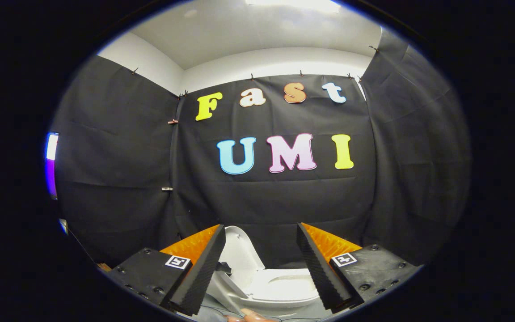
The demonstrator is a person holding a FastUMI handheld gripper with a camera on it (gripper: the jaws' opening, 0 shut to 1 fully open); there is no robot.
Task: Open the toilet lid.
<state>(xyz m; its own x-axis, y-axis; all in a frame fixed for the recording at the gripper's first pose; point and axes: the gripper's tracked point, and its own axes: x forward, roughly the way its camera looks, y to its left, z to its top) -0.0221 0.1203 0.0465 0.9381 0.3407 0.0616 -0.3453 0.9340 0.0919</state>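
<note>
Black cloth point(262, 197) hangs on all sides of the booth, and I see it fixed with small clips point(172, 121) along its top edge and at one seam. Above the cloth there is a strip of white wall point(275, 60) and then the ceiling point(248, 27), with a bright light point(293, 4) at the very top. Far to the left, at the border of the cloth, I notice a narrow lit panel point(51, 163); I cannot tell what it is.

I look along the hand-held gripper point(262, 237). Its two fingers point(204, 273) stand wide apart, and nothing is held between them; they touch nothing that I can see. Each finger carries a small square marker point(178, 262) on its block.

Below and between the fingers is the toilet point(280, 286). The toilet lid point(239, 255) stands up already, tilted back, close beside the left finger and partly hidden behind it. The seat and bowl lie open under the gap, nearer to the right finger. A dark small part point(224, 268) sits at the base of the lid by the left finger; it looks like a hinge, but I am not sure.

At the lowest place, just under the fingers, a fingertip of a person's hand point(251, 316) comes into view. Between the fingers and the lid nothing else stands in the way.
</note>
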